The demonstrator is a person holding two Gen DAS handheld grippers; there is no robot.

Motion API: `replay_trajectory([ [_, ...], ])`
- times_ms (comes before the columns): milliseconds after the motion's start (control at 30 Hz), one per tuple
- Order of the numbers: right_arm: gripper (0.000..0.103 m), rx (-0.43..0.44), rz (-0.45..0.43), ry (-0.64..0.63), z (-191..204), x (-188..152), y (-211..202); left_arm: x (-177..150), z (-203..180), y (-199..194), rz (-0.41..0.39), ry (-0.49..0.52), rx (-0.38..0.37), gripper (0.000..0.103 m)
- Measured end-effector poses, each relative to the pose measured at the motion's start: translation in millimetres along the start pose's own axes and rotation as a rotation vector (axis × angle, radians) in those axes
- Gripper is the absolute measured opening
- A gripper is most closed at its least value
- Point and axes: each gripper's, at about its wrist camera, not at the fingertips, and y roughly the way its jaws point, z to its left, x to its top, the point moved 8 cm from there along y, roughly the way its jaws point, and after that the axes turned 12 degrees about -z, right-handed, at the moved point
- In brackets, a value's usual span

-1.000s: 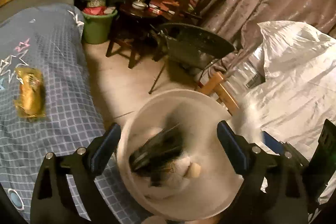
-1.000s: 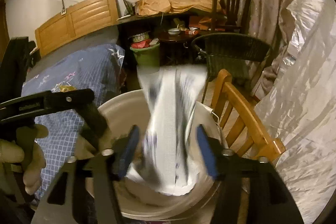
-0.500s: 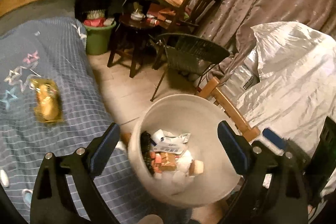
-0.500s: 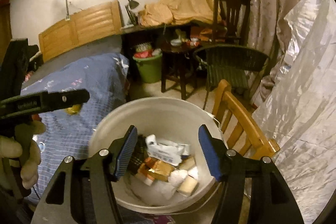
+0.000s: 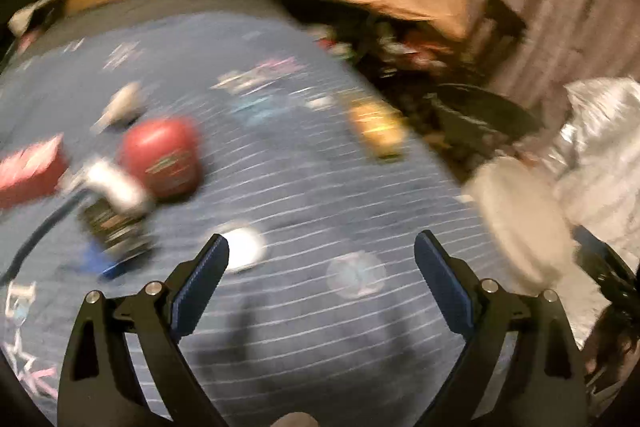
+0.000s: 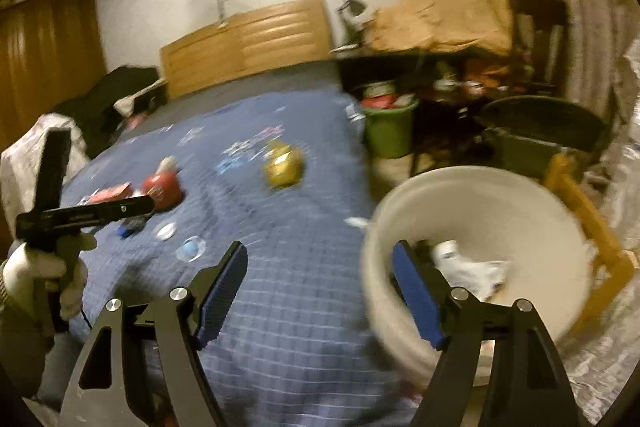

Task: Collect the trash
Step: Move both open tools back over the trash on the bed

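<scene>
Both views are blurred. A blue checked bedspread [image 5: 320,187] carries loose trash: a red round packet [image 5: 162,157], a gold wrapper [image 5: 376,127], a red box [image 5: 28,167], a white and dark packet [image 5: 112,203] and a white round lid [image 5: 242,247]. My left gripper [image 5: 322,241] hangs open over the bedspread, empty. My right gripper [image 6: 320,247] is over the bed's edge, its jaws opening with nothing between them. The white bucket [image 6: 480,195] stands to its right, with white wrappers [image 6: 472,267] inside. The gold wrapper [image 6: 284,167] and red packet [image 6: 162,187] lie farther up the bed.
A gloved hand [image 6: 36,267] holds the left gripper's handle at the left. A wooden chair [image 6: 588,211], a green bin [image 6: 388,131], a dark wicker chair [image 6: 540,131] and a cluttered desk stand beyond the bucket. Silver sheeting [image 5: 600,147] lies at the right. A wooden headboard [image 6: 248,39] backs the bed.
Both grippers have swung left from above the bucket to the bed. The white wrapper the right gripper held a second ago now lies in the bucket. The right jaws stand wider.
</scene>
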Motion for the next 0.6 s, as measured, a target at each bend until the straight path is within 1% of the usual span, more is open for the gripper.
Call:
replay_trajectory([
  [33,0.076,0.02,0.012,-0.007,12,-2,6,-4,20,1,0.017,-0.025,0.016,0.09],
  [67,0.076,0.035,0.022,-0.014,22,-4,9,-9,49,6,0.048,-0.064,0.029,0.09],
  [100,0.076,0.052,0.034,-0.024,35,-7,14,-11,69,8,0.058,-0.084,0.057,0.09],
  [133,0.076,0.069,0.046,-0.034,48,-10,18,-14,86,9,0.064,-0.097,0.087,0.09],
  [167,0.076,0.082,0.054,-0.043,55,-10,21,-18,117,10,0.075,-0.137,0.141,0.09],
  [200,0.076,0.105,0.07,-0.058,70,-14,26,-21,133,7,0.081,-0.176,0.171,0.09],
  [233,0.076,0.126,0.084,-0.063,78,-15,29,-23,146,2,0.083,-0.212,0.178,0.09],
  [267,0.076,0.158,0.102,-0.061,84,-18,31,-23,159,-11,0.067,-0.249,0.155,0.09],
  [300,0.076,0.257,0.16,-0.046,105,-26,35,-23,164,-20,0.059,-0.25,0.149,0.09],
  [333,0.076,0.33,0.202,-0.037,119,-33,37,-24,168,-29,0.055,-0.241,0.148,0.09],
  [367,0.076,0.427,0.265,-0.031,137,-42,38,-27,171,-43,0.062,-0.218,0.132,0.09],
  [400,0.076,0.557,0.369,-0.045,165,-59,36,-30,173,-52,0.065,-0.204,0.116,0.09],
  [467,0.076,0.652,0.446,-0.112,197,-78,29,-35,175,-77,0.064,-0.179,0.085,0.09],
  [500,0.076,0.693,0.474,-0.126,208,-84,27,-37,181,-85,0.059,-0.184,0.082,0.09],
  [567,0.076,0.71,0.482,-0.147,220,-89,30,-35,193,-104,0.038,-0.207,0.089,0.09],
  [600,0.076,0.704,0.483,-0.152,224,-89,35,-34,197,-109,0.029,-0.216,0.094,0.09],
])
